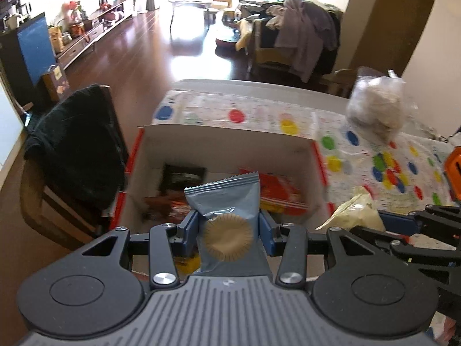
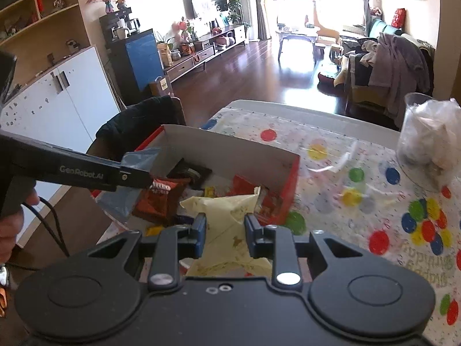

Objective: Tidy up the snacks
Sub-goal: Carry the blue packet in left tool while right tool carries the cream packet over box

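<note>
Spotted tablecloth [image 2: 360, 173] beyond both grippers: box [image 1: 230, 141] ahead part-filled, left gripper [image 1: 227, 230] pinching blue packet [image 1: 227, 201], right gripper [image 2: 225, 232] pinching cream packet [image 2: 227, 210], both undeposited.

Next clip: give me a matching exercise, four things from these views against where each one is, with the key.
Things:
1. blue packet
2. cream packet
3. orange packet
4. clear bag

Places:
A. standing on the tablecloth, right of the box
B. in the left hand-held gripper
C. lying inside the box
D. in the right hand-held gripper

Pairs: 1-B, 2-D, 3-C, 4-A
</note>
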`<state>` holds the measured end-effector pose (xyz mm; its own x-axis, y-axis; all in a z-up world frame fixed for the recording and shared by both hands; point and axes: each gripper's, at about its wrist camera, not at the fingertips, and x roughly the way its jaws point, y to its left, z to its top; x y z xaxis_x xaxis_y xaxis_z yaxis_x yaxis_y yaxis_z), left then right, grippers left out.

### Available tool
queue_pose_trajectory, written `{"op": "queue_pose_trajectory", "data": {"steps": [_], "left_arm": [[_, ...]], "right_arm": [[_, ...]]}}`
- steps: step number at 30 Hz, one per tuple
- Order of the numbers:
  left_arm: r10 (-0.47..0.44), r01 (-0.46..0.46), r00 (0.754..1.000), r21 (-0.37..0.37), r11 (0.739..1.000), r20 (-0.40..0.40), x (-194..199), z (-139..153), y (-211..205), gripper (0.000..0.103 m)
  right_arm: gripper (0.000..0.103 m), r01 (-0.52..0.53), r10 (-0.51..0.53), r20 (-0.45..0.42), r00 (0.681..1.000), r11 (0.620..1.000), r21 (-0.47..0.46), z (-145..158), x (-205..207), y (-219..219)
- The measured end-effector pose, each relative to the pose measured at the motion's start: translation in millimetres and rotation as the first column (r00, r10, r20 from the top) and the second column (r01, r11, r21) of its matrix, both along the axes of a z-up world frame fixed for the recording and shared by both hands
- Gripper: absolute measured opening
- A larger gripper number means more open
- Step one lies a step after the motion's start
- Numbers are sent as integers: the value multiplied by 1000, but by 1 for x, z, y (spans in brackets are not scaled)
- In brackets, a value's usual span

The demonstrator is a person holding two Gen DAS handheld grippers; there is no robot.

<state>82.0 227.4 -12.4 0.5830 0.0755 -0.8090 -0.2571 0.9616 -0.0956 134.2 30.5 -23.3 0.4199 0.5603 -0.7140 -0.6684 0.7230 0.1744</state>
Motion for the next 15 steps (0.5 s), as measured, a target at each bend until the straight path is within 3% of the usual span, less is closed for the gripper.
{"op": "queue_pose_trajectory", "data": {"steps": [15], "left_arm": [[5, 0, 997, 54, 999, -83, 35, -51, 53, 43]], "right_arm": [[26, 46, -50, -29, 998, 993, -109, -56, 32, 74]]}}
